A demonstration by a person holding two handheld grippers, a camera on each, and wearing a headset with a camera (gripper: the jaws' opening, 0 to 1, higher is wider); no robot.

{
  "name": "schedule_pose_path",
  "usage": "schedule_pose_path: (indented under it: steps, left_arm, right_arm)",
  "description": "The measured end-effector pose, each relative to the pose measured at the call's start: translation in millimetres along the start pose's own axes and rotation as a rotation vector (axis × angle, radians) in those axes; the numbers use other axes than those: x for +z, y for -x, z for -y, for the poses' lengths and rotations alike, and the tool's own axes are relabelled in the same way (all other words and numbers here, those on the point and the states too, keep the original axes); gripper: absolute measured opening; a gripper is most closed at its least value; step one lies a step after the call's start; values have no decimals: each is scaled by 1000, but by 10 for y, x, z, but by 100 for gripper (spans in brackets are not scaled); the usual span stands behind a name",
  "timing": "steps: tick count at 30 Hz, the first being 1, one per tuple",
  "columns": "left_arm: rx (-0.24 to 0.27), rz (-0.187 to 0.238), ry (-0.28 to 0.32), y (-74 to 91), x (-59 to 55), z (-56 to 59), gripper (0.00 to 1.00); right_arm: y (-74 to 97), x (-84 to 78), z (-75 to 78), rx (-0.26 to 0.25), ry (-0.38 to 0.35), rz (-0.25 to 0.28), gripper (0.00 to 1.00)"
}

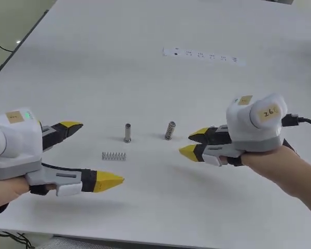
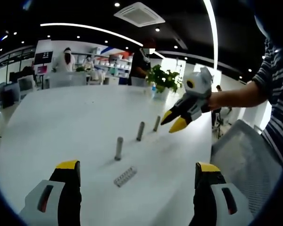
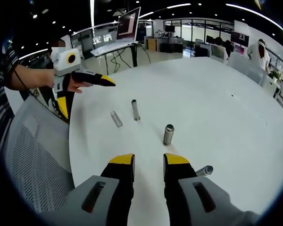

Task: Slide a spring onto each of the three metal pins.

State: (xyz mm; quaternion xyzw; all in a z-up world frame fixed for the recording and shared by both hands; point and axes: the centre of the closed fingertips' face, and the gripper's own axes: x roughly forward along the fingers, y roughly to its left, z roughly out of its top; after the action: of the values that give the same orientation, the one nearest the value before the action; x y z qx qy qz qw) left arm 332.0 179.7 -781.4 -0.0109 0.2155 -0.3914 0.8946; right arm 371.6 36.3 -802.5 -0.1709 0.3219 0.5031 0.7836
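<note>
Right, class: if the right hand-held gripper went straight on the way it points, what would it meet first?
Probably the spring-covered pin standing just ahead of the right hand-held gripper, though it sits slightly off the centre line and could be missed.

Table: a big white flat table [image 1: 145,212] with a smooth top.
Bare pin: a short grey metal pin [image 1: 127,132] stands straight up on the table.
Pin with spring: a second grey metal pin wrapped in a wire coil [image 1: 169,130] stands near the bare one, apart from it.
Third pin: another coil-wrapped pin [image 3: 205,170] sits further along the same line.
Loose spring: a small silver wire spring [image 1: 113,155] lies on its side near the bare pin, not touching it.
Power strip: a long white power strip [image 1: 202,54] lies flat, well apart from the pins.
</note>
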Motion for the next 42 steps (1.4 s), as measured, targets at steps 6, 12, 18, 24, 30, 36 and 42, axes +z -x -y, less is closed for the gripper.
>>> schedule_pose_path:
  steps: [6, 12, 18, 24, 30, 36, 42]
  left_arm:
    - [-6, -1, 0, -16, -6, 14, 98]
    - [-2, 0, 5, 6, -21, 3, 98]
    - [4, -3, 7, 36, -45, -7, 98]
    - [3, -8, 11, 32, -61, 0, 98]
    - [2, -8, 10, 35, -65, 13, 98]
    - [4, -4, 15, 23, -59, 16, 98]
    - [1, -8, 27, 34, -108, 36, 98]
  right_arm:
    - [4, -7, 5, 4, 1, -6, 22]
    - [-59, 76, -74, 29, 31, -11, 19]
    - [-174, 189, -196, 67, 86, -24, 20]
    - [-303, 314, -346, 113, 177, -50, 20]
    - [-442, 412, -492, 149, 237, -64, 20]
    - [-630, 511, -652, 181, 308, -83, 19]
    - [-828, 556, -787, 211, 353, -111, 18]
